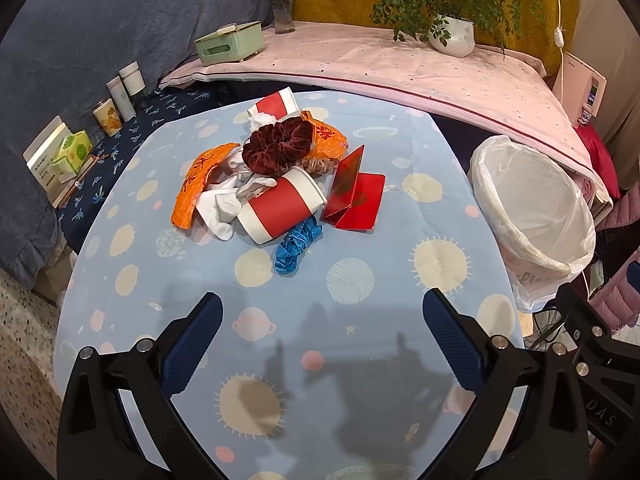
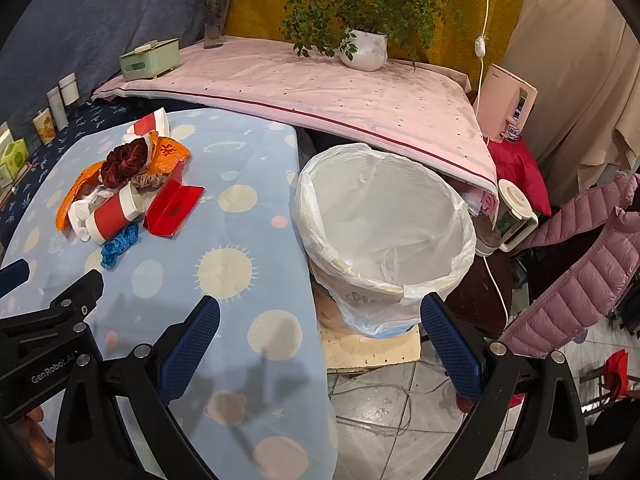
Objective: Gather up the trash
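A heap of trash lies mid-table: a red and white paper cup (image 1: 280, 210) (image 2: 114, 216) on its side, a second cup (image 1: 274, 105) behind, a dark red scrunchie (image 1: 278, 144), orange wrappers (image 1: 200, 182), white crumpled tissue (image 1: 222, 206), a folded red envelope (image 1: 354, 198) (image 2: 172, 208) and a blue scrunchie (image 1: 296, 246) (image 2: 118, 246). A bin (image 1: 532, 208) (image 2: 384, 232) lined with a white bag stands right of the table. My left gripper (image 1: 322, 340) hangs open over the near table, well short of the heap. My right gripper (image 2: 320, 340) is open above the table's right edge, just before the bin.
The blue planet-print table (image 1: 360, 320) is bordered behind by a pink-covered ledge (image 1: 400, 64) carrying a green tissue box (image 1: 230, 42), a flower vase (image 1: 284, 8) and a potted plant (image 1: 452, 32). Jars and boxes (image 1: 116, 108) line the left. A pink jacket (image 2: 580, 272) and cables lie right.
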Motion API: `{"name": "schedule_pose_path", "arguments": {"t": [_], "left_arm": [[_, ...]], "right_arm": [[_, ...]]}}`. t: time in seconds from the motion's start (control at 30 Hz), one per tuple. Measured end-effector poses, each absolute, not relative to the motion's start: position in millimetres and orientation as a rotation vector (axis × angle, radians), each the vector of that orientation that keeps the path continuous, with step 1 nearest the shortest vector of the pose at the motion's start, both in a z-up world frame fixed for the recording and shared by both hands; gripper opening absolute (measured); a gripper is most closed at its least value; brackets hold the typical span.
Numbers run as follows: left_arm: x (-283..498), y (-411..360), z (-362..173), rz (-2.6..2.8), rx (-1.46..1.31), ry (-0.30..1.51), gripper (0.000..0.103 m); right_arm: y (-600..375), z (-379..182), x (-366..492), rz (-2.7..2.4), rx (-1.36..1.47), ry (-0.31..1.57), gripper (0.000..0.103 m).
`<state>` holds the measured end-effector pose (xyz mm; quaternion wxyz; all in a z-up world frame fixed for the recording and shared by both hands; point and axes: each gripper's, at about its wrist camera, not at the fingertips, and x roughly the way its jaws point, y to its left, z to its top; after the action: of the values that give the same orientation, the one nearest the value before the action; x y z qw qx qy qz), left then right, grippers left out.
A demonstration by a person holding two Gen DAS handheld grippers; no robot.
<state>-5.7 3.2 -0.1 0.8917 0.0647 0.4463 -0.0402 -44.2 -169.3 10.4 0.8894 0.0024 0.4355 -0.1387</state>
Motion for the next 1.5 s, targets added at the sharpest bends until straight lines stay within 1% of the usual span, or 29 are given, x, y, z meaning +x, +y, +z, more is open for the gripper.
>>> {"name": "schedule_pose_path", "arguments": {"t": [1.5], "left_arm": [[-1.7,0.8,6.3,-0.088,0.135,0.921,0.096]], "right_arm": [[-166.3,6.5,-41.4,-0.287,-0.005,0.909,0.096]]}}
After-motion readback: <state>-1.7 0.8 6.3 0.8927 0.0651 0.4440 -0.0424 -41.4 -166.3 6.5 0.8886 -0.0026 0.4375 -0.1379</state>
